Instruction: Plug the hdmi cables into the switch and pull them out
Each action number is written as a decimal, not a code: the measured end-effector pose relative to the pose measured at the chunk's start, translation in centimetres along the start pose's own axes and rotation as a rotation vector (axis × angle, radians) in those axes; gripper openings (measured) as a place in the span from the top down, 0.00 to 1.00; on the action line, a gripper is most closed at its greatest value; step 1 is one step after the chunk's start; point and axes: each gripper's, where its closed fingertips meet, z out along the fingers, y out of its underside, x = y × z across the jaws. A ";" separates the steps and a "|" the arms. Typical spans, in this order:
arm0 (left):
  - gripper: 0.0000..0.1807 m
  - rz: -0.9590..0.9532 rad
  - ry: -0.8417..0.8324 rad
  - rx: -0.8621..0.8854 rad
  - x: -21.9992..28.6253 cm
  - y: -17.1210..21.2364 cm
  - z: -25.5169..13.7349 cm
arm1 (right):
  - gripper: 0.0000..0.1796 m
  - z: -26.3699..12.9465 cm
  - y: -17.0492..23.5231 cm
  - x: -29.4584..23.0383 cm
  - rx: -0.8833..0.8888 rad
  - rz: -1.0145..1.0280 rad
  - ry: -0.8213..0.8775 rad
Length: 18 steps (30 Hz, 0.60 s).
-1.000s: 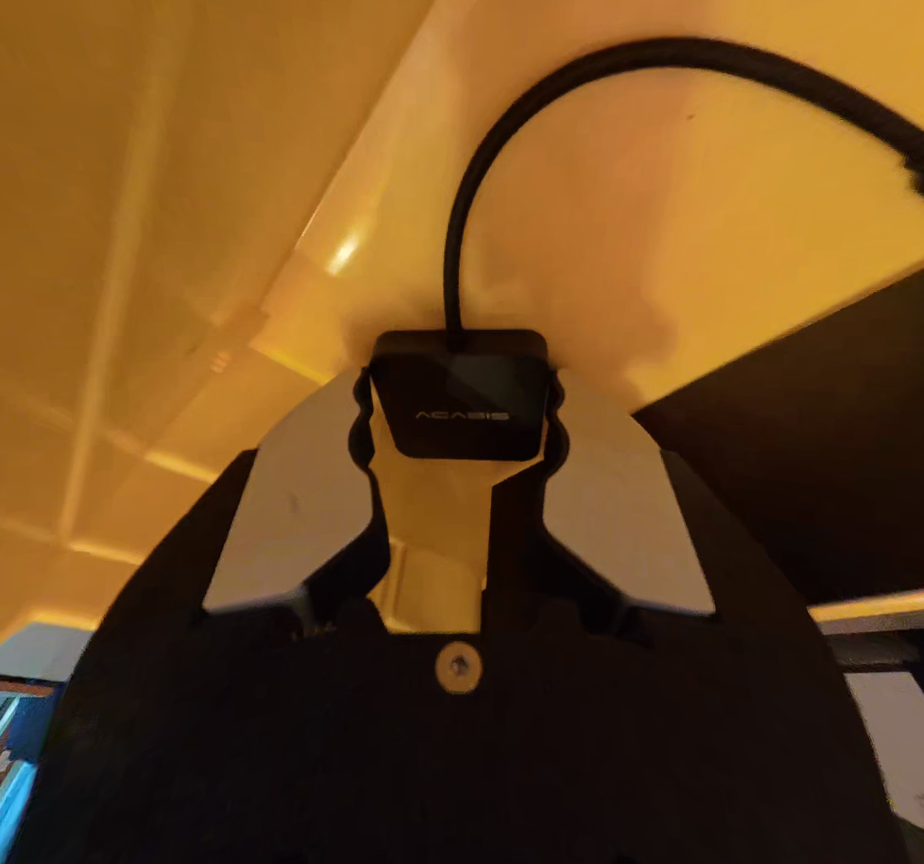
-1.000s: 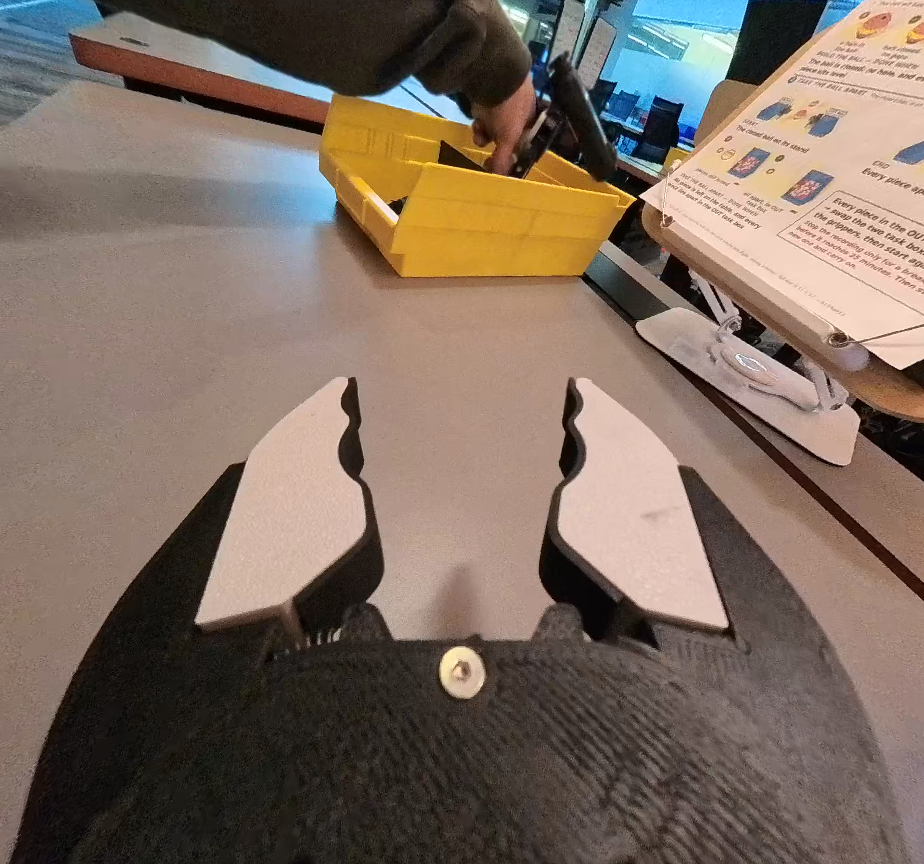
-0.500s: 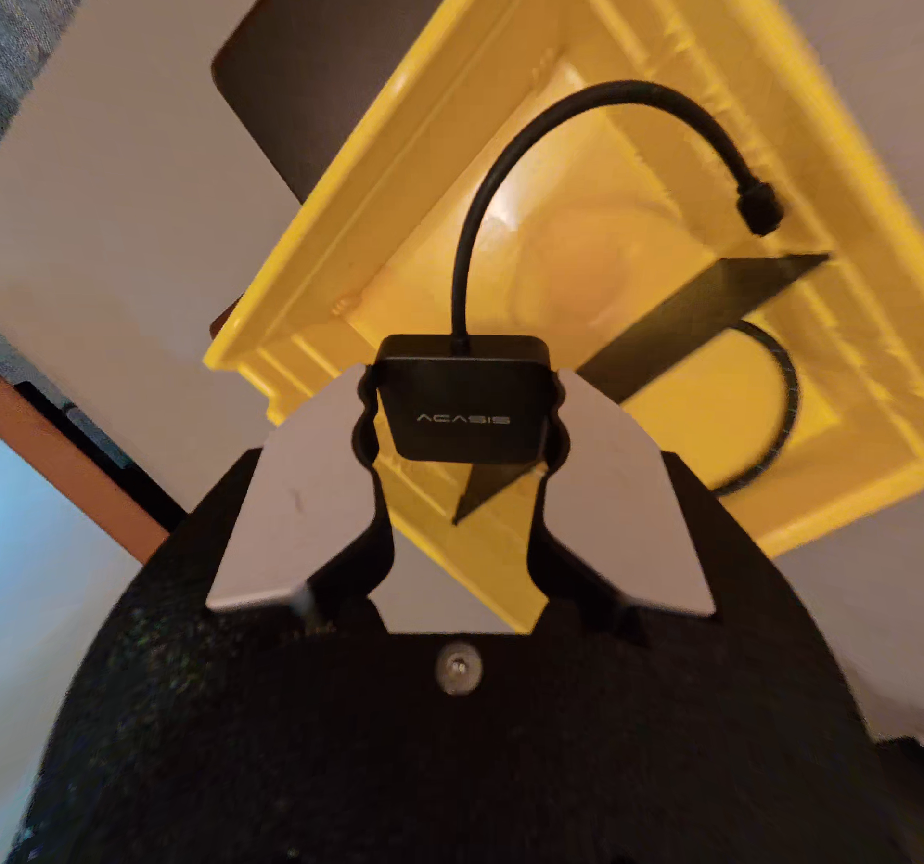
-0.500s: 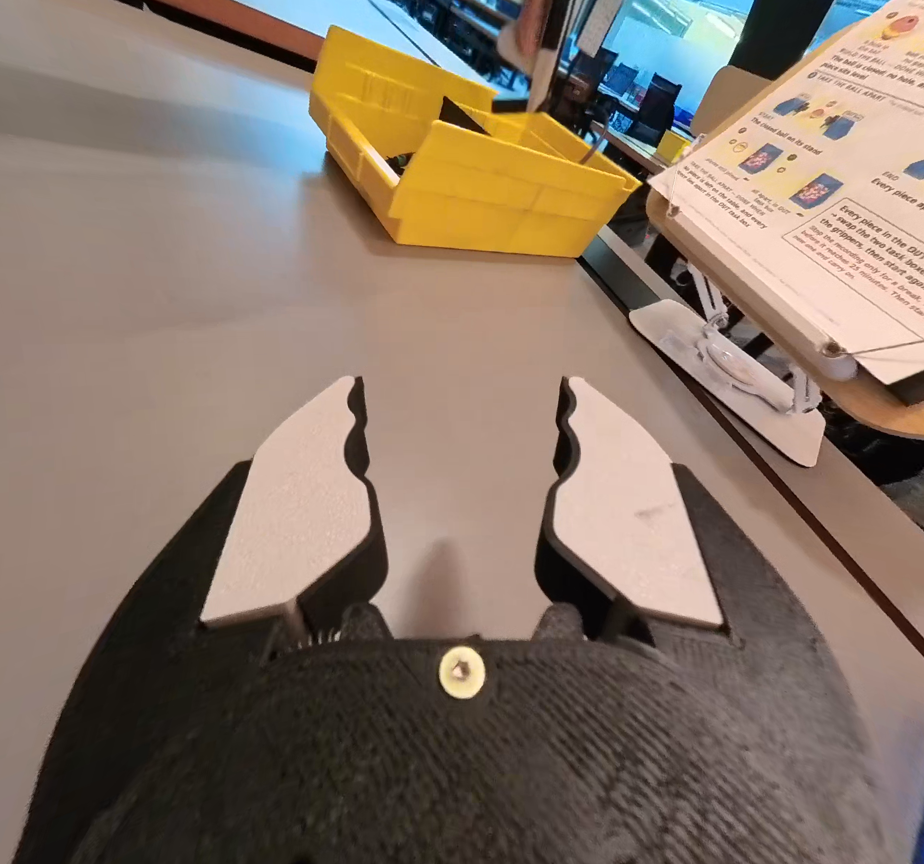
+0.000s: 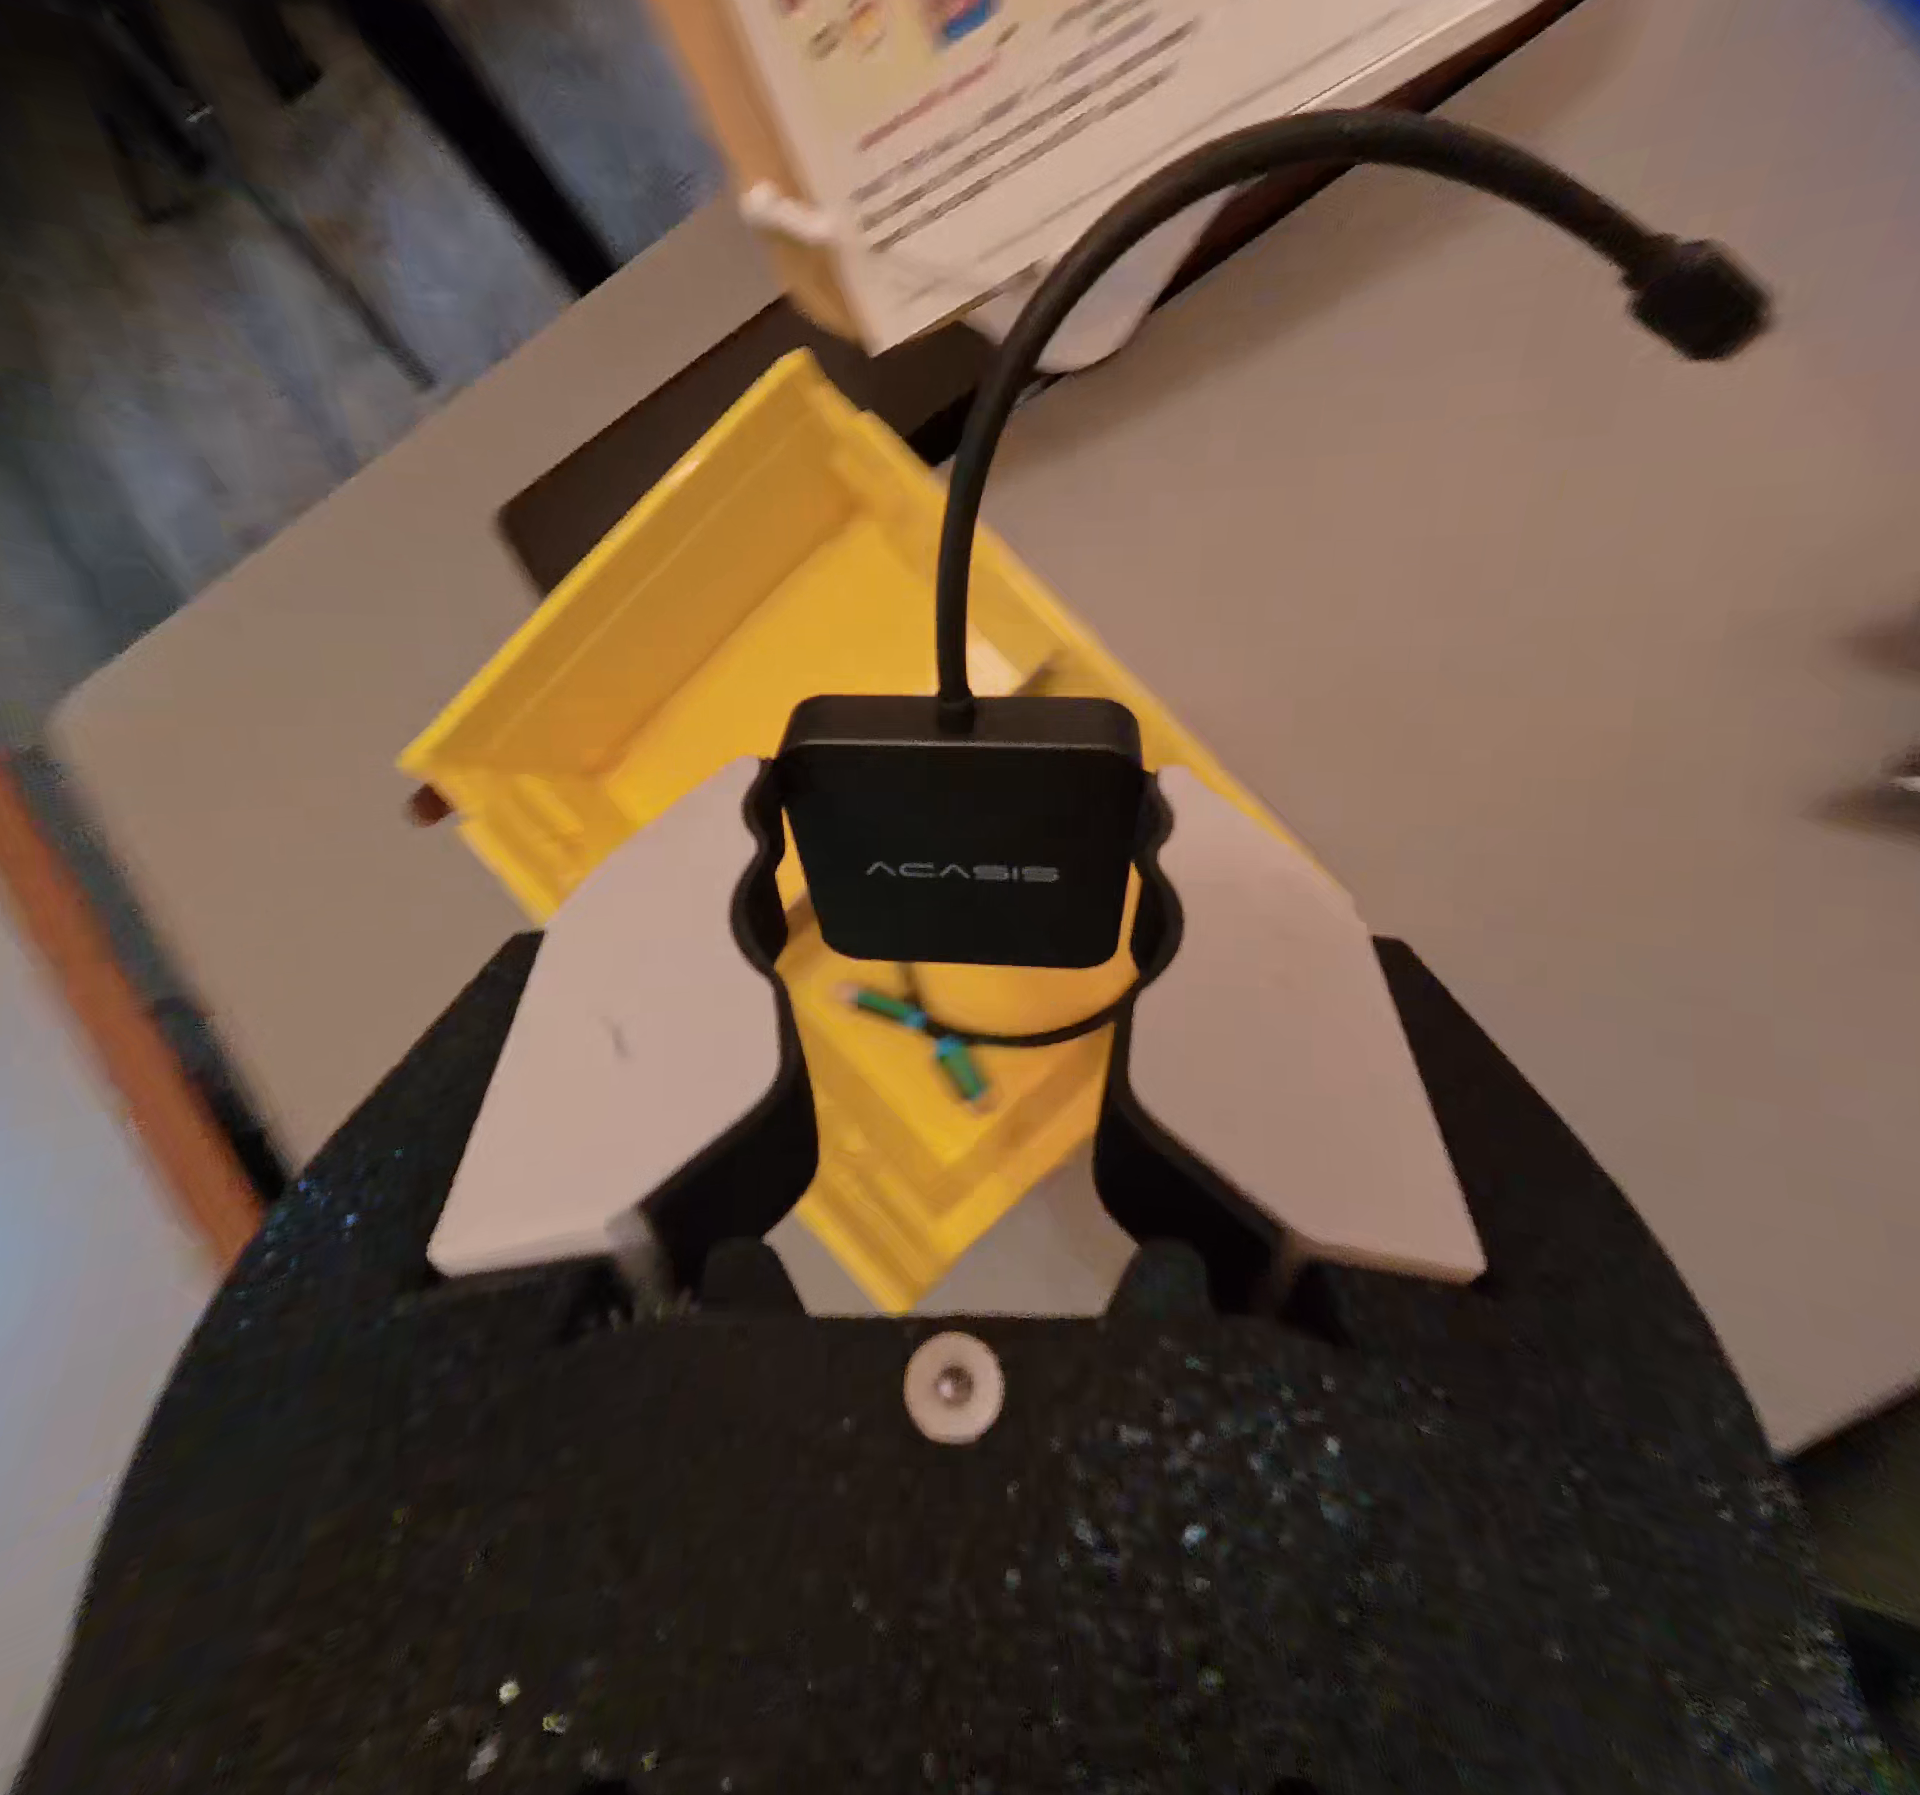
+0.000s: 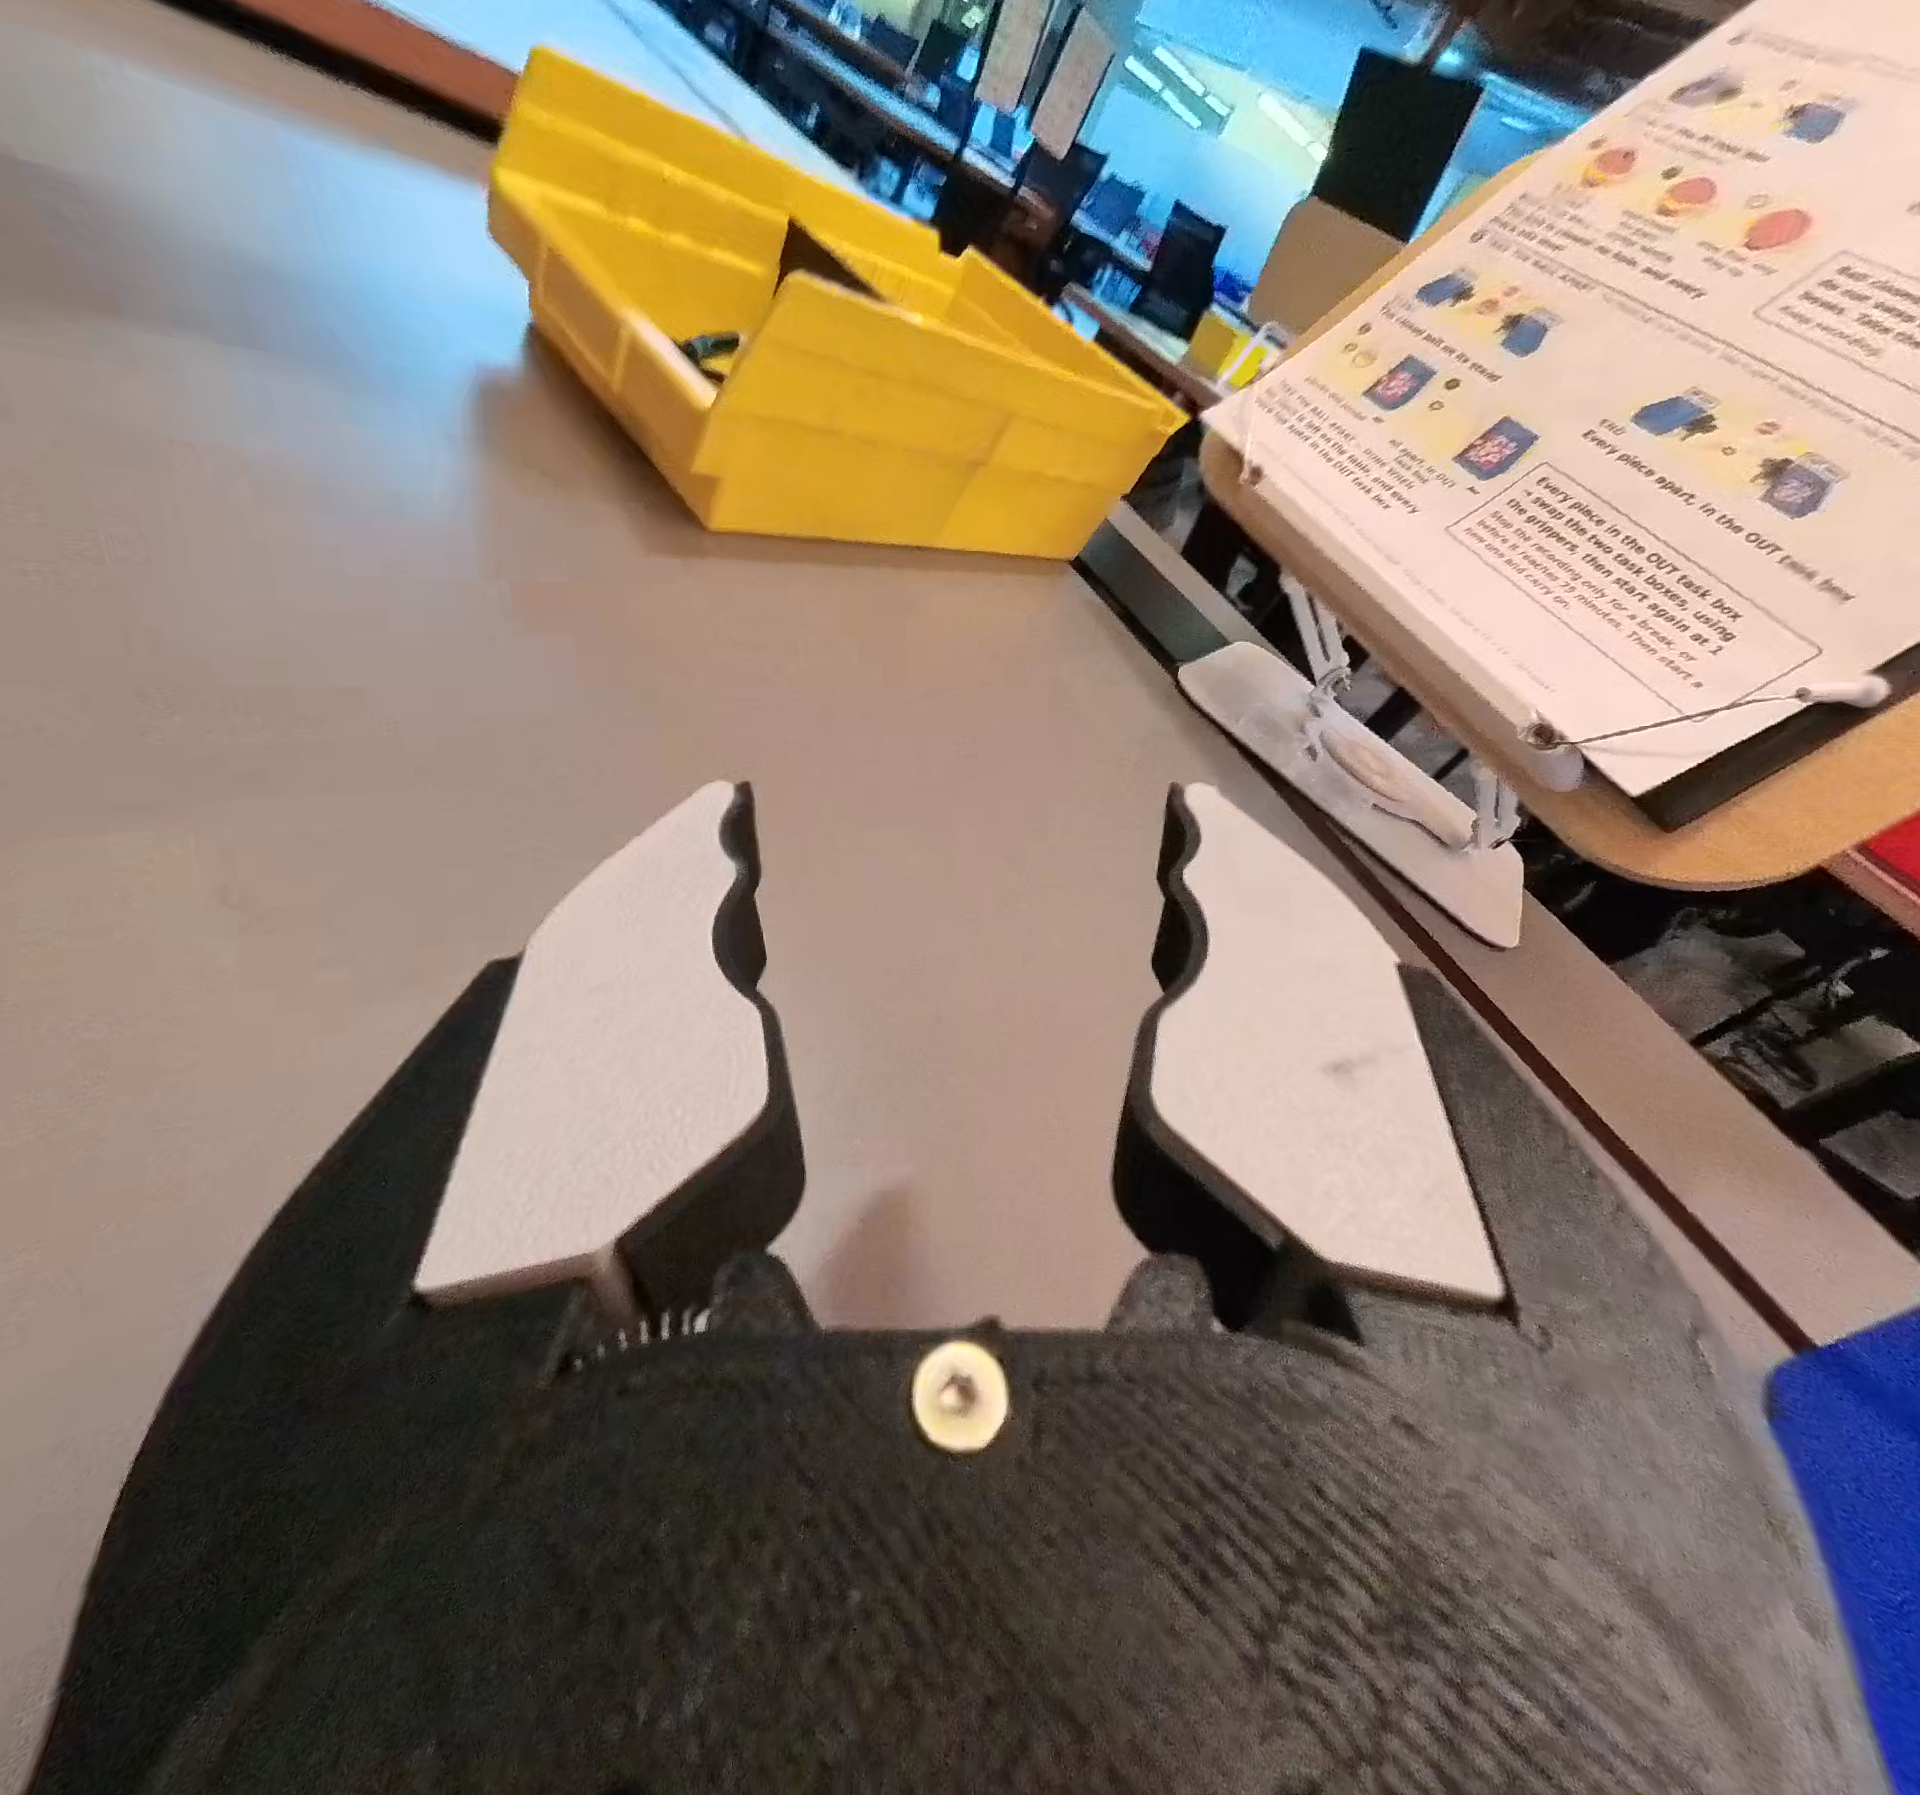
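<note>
My left gripper (image 5: 958,789) is shut on the black square HDMI switch (image 5: 961,836) and holds it high above the yellow bin (image 5: 665,623). The switch's short black lead (image 5: 1091,218) arcs up and right to a free plug (image 5: 1694,306). A thin black cable with green ends (image 5: 935,1044) lies in the bin below the switch. My right gripper (image 6: 956,800) is open and empty, low over the grey table (image 6: 312,654). The yellow bin (image 6: 831,363) stands ahead of it, with a bit of black cable (image 6: 712,348) showing inside.
A tilted board with a printed instruction sheet (image 6: 1621,415) on a white stand (image 6: 1361,769) sits at the table's right edge; it also shows in the left wrist view (image 5: 1039,52). A blue object (image 6: 1860,1537) is at the lower right. A black divider (image 6: 821,265) stands in the bin.
My left gripper has lifted the switch out of the bin and risen well above it. The hand and left gripper have left the right wrist view. My right gripper has shifted slightly and stays open.
</note>
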 end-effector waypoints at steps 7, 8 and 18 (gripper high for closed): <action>0.64 -0.163 0.469 0.310 15.6 -0.3 -0.2 | 0.59 0.0 -5.5 -0.3 0.165 0.017 0.143; 0.64 -0.190 0.529 0.351 18.0 0.0 0.0 | 0.58 0.0 -6.5 -0.7 0.188 0.026 0.159; 0.64 -0.487 0.958 0.602 32.1 4.5 -0.3 | 0.76 -3.4 -12.9 -4.3 0.319 -0.080 0.205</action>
